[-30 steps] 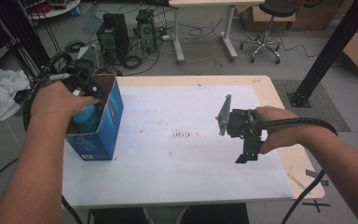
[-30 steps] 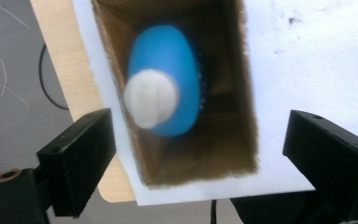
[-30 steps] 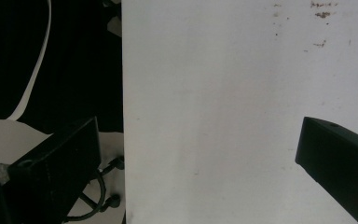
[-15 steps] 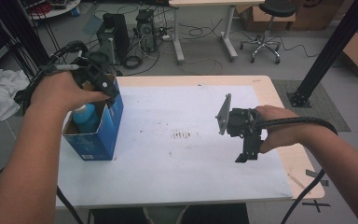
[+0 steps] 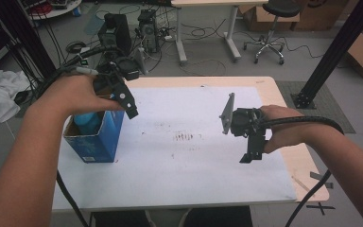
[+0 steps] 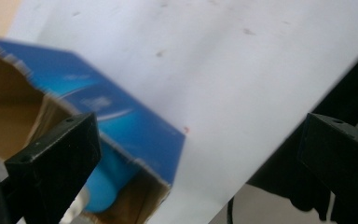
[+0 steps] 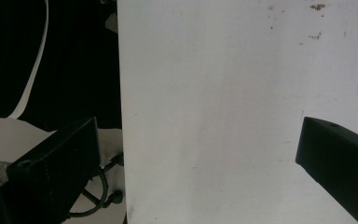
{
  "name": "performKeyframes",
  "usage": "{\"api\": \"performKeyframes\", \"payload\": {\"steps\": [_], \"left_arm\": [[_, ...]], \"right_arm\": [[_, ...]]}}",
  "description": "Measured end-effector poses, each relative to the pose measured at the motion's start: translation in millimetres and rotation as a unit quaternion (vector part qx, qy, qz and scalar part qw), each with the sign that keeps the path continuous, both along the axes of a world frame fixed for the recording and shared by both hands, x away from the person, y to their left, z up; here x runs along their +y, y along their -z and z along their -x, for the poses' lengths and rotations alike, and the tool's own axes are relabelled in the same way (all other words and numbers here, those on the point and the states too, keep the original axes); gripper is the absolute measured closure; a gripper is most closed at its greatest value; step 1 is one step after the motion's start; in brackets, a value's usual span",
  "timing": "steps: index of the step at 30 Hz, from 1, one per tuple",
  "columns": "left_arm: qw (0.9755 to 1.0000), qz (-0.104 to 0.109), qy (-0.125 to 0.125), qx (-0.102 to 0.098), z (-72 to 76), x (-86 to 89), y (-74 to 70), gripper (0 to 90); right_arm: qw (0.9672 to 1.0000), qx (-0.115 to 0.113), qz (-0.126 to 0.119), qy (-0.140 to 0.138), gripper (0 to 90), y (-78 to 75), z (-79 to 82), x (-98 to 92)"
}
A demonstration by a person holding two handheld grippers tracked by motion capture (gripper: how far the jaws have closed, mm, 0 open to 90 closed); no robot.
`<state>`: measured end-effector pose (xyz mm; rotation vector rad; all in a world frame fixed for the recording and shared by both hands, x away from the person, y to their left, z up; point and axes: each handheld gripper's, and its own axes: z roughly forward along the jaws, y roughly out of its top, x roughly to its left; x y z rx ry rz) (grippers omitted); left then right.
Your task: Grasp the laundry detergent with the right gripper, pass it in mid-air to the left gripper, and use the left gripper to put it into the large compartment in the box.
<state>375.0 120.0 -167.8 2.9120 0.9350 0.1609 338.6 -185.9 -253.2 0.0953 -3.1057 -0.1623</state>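
Cardboard of the blue box (image 5: 97,137), which stands upright near the left edge of the table (image 5: 179,179) with a blue bottle (image 5: 87,121) inside, could catch the empty, wide-open left gripper (image 5: 123,100) (hovering just above its rim) and tip over, while the right gripper (image 5: 251,147) hangs open, holding nothing.

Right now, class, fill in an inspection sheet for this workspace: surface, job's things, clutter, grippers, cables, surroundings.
Surface: white sheet on a wooden table, faint reddish marks mid-sheet.
Job's things: open blue carton at the left edge, a light-blue item standing inside.
Clutter: nothing seen.
Grippers: left gripper open above the carton, nothing between its jaws, which have just been opening; right gripper open, empty, above the sheet.
Cables: one trails from each gripper.
Surroundings: office chair, computer towers, floor cables.
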Motion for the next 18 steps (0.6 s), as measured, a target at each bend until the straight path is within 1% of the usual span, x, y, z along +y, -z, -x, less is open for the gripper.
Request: {"api": "performKeyframes", "payload": {"steps": [1,2,4,5,6,7,10,12,14,15,16,18], "left_arm": [[0.9998,0.001,0.017,0.003,1.7,-2.9,1.1,0.1],[0.9994,0.002,0.034,0.009,3.5,-5.6,2.5,0.1],[0.9975,0.000,0.069,0.016,7.6,-11.3,5.6,0.1],[0.9961,0.000,0.086,0.022,9.6,-14.1,7.6,0.1],[0.9946,0.001,0.099,0.029,11.6,-16.9,10.0,0.1],[0.9929,-0.003,0.114,0.036,13.1,-19.7,12.3,0.1],[0.9856,-0.013,0.160,0.052,17.7,-29.1,20.8,0.1],[0.9816,-0.023,0.179,0.062,19.5,-35.2,26.5,0.1],[0.9785,-0.024,0.193,0.069,21.0,-40.2,30.3,0.1],[0.9768,-0.021,0.200,0.074,21.7,-42.2,31.5,0.1],[0.9757,-0.017,0.206,0.072,22.6,-44.0,32.4,0.1],[0.9734,-0.011,0.216,0.075,23.8,-47.3,33.3,0.1]], "right_arm": [[1.0000,-0.001,0.003,0.004,0.0,-0.7,0.3,-0.3],[1.0000,-0.001,0.002,0.003,0.0,-1.2,-0.1,-0.4],[1.0000,-0.002,0.002,0.003,0.0,-2.9,-0.5,-0.5],[1.0000,-0.001,0.004,0.006,0.0,-3.8,0.0,-0.6],[1.0000,-0.002,0.003,0.004,0.0,-4.3,-0.5,-0.6],[1.0000,-0.002,0.004,0.005,0.0,-4.9,-0.6,-0.6],[1.0000,-0.001,0.003,0.008,0.0,-5.7,-0.9,-0.5],[0.9999,0.000,0.002,0.010,0.0,-5.0,-1.0,-0.5],[0.9999,0.001,0.006,0.009,0.0,-4.1,-1.2,-0.4],[0.9999,0.002,0.006,0.010,0.0,-3.9,-1.3,-0.4],[0.9999,0.002,0.007,0.013,0.0,-3.9,-1.2,-0.7],[0.9999,0.002,0.005,0.012,0.0,-3.9,-3.0,-1.2]]}}
